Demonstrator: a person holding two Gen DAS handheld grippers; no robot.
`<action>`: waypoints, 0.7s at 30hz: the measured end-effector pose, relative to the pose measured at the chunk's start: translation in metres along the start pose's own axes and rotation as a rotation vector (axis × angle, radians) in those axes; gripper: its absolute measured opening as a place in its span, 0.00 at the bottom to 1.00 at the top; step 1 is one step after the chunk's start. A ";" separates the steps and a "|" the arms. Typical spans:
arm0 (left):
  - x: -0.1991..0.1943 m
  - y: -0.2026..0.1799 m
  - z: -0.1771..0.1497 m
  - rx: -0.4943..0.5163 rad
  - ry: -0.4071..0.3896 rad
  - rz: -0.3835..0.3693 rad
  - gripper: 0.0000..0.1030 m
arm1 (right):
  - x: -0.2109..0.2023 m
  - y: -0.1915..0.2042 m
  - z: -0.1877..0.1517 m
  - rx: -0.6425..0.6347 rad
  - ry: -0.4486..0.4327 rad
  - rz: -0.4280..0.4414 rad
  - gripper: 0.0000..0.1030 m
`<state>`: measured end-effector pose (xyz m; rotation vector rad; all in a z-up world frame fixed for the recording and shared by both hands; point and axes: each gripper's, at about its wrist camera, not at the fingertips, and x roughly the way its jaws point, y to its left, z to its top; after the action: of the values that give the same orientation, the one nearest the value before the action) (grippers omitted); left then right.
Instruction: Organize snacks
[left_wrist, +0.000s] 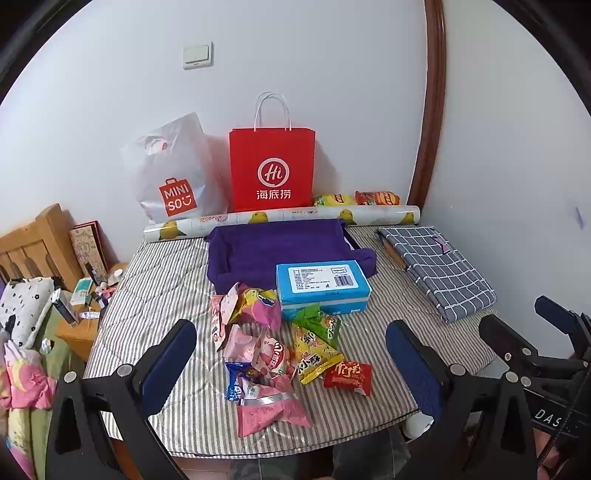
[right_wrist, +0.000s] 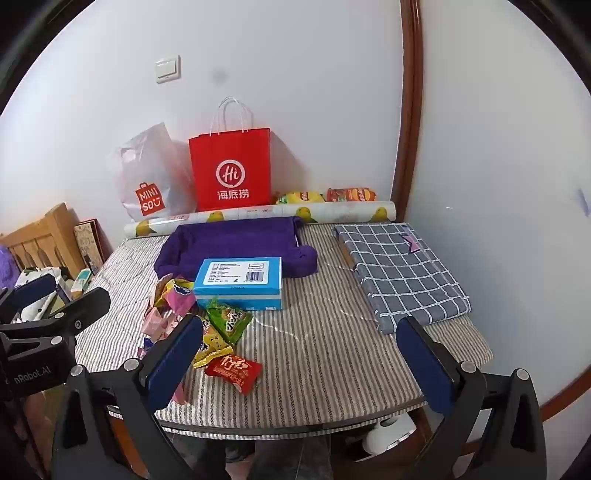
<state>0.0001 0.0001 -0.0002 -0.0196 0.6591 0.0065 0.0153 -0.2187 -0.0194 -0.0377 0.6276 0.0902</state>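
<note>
Two claws hang over a table (left_wrist: 155, 273) with a striped cover, and both are wide open with nothing in them. The left claw (left_wrist: 291, 354) sits at the bottom of the left wrist view, above a heap of snack packs (left_wrist: 273, 343) in the lower middle of the frame. The right claw (right_wrist: 306, 354) sits at the bottom of the right wrist view, with the same heap at its lower left and bare stripes between its fingers. The heap has about ten small packs, but they overlap, so an exact count is hard. One red pack (left_wrist: 348, 377) lies at the right edge of the heap, one green pack (left_wrist: 320, 320) leans on the one blue box (left_wrist: 322, 285), and one pink pack (left_wrist: 269, 410) lies nearest the bottom. Behind the box sits one purple cloth bin (left_wrist: 273, 251) in the middle of the frame; its inside looks empty. Against the wall in the upper middle stand two bags: one red paper bag (left_wrist: 272, 166) and one white plastic bag (left_wrist: 173, 173) to its left. What is inside them is hidden. One long roll with yellow fruit pictures (left_wrist: 288, 218) lies in front of the bags. Two more snack bags (left_wrist: 356, 199) lie behind the roll, to the right of the red bag. One folded grey checked cloth (left_wrist: 439, 266) lies on the right.
</note>
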 end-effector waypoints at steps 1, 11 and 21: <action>0.000 0.000 0.000 -0.001 0.002 -0.002 1.00 | 0.000 0.000 0.000 -0.001 0.001 0.001 1.00; -0.002 0.004 0.001 -0.033 0.007 -0.018 1.00 | -0.002 -0.003 0.001 0.025 -0.003 0.008 1.00; -0.004 0.007 0.002 -0.037 -0.008 -0.016 1.00 | -0.005 -0.004 0.000 0.032 -0.014 0.010 1.00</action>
<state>-0.0018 0.0069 0.0034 -0.0606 0.6511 0.0038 0.0112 -0.2226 -0.0167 -0.0032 0.6149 0.0898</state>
